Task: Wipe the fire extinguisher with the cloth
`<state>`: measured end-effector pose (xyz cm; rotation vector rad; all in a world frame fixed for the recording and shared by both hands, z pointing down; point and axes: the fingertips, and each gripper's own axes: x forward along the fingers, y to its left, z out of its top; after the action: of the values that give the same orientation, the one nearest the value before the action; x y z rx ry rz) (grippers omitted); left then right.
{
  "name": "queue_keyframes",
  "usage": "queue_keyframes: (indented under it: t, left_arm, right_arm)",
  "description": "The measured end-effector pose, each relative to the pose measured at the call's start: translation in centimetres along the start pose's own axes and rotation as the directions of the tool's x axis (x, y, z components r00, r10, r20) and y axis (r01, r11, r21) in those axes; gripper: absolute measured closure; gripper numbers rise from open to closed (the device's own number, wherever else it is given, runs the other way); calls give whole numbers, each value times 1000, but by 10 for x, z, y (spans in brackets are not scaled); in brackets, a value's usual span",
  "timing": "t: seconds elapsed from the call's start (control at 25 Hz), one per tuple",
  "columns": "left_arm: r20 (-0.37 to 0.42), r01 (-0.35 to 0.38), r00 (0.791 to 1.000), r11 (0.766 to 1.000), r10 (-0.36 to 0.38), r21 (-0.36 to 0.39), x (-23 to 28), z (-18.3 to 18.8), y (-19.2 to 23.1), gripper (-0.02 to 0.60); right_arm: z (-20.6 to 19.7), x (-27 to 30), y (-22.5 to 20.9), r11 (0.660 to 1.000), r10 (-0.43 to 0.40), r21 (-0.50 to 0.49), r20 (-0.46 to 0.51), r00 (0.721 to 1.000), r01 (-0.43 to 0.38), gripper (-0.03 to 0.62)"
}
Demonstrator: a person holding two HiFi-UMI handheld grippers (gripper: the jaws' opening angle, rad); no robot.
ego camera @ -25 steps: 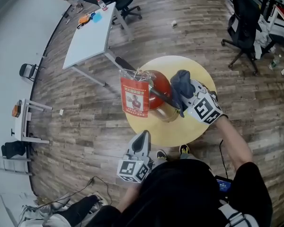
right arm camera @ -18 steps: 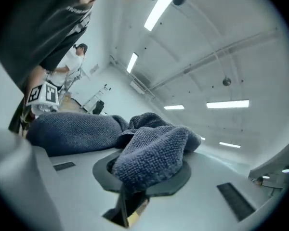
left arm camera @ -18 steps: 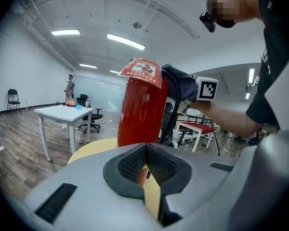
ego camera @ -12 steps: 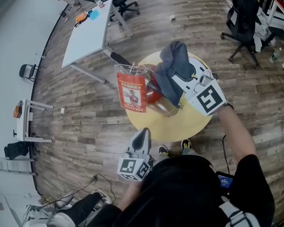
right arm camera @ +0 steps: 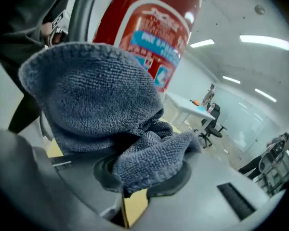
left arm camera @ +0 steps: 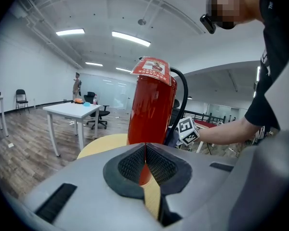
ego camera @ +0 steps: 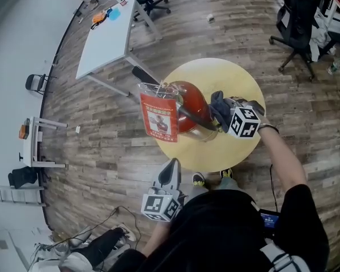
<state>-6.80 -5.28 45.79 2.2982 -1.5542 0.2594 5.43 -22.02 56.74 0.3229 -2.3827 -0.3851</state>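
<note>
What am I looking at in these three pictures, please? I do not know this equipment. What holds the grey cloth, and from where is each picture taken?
There is no robot here. A person holds a hand-held two-jaw gripper in each hand. The head view comes from a camera on the person's head, looking down. The other two views come from cameras riding on the grippers, looking along their jaws. A red cylindrical fire extinguisher with a red tag stands on a round pale-yellow table. The right gripper is shut on a grey-blue terry cloth, at the extinguisher's side. The left gripper is near the table's edge, its jaws together with nothing between them.
</note>
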Motion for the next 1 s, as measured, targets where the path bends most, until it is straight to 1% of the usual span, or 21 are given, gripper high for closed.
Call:
queue_keyframes:
  t: [0.08,0.12,0.2,0.24,0.28,0.36,0.4,0.44,0.52,0.6,0.68,0.72,0.8,0.84,0.92,1.0]
  left_arm:
    - [-7,-8,1000,1000,8,-3,1,-1,0,558]
    - [-10,-12,1000,1000,12,-4,2,-1,0,558]
    - [-15,-18,1000,1000,18,-3,3,-2,0,558]
    - [-18,-23,1000,1000,23,-2,3,-3,1,558]
    - [-20,-29,999,1000,29,-3,2,-3,1,557]
    - [-25,-44,999,999,44,-2,-1,-3,4,558]
    - [-28,-49,998,999,49,-1,-1,-4,5,558]
    - [-30,-52,998,999,52,1,-1,-4,6,558]
    - [-28,-54,998,999,54,5,0,-3,8,557]
    - [-24,-49,998,999,49,6,2,-2,6,557]
    - [-19,-39,999,999,39,7,5,0,2,558]
    - [-15,-34,999,999,34,8,6,1,0,558]
    - [-7,-25,1000,1000,25,8,7,3,-3,558]
    - [-4,-22,1000,1000,22,8,7,4,-3,558]
    - [2,-16,1000,1000,16,9,8,6,-3,557]
    - [10,-11,1000,1000,11,12,9,8,-2,558]
  right_arm:
    - [-16,10,11,996,58,65,8,998,-59,517]
    - [-26,16,17,994,86,67,-10,996,-86,517]
    - [-54,34,35,991,136,10,-89,987,-136,517]
    - [-66,43,44,989,148,-2,-112,983,-149,517]
    - [-75,50,51,988,152,18,-110,982,-151,517]
    - [-84,59,60,986,146,96,-75,986,-138,517]
    - [-87,61,63,984,141,118,-64,988,-133,517]
    - [-89,63,64,984,137,120,-59,989,-129,517]
    - [-87,61,59,991,124,66,-56,991,-120,516]
    - [-73,53,44,996,84,-21,-22,996,-84,516]
    - [-45,37,22,996,30,-84,55,998,-26,516]
    - [-29,27,11,992,10,-124,89,996,1,516]
    - [2,6,-6,974,-13,-222,135,991,43,516]
    - [20,-6,-15,965,-27,-252,167,986,69,516]
    - [63,-38,-38,952,-86,-264,256,963,155,516]
    - [109,-75,-62,925,-174,-265,345,922,274,516]
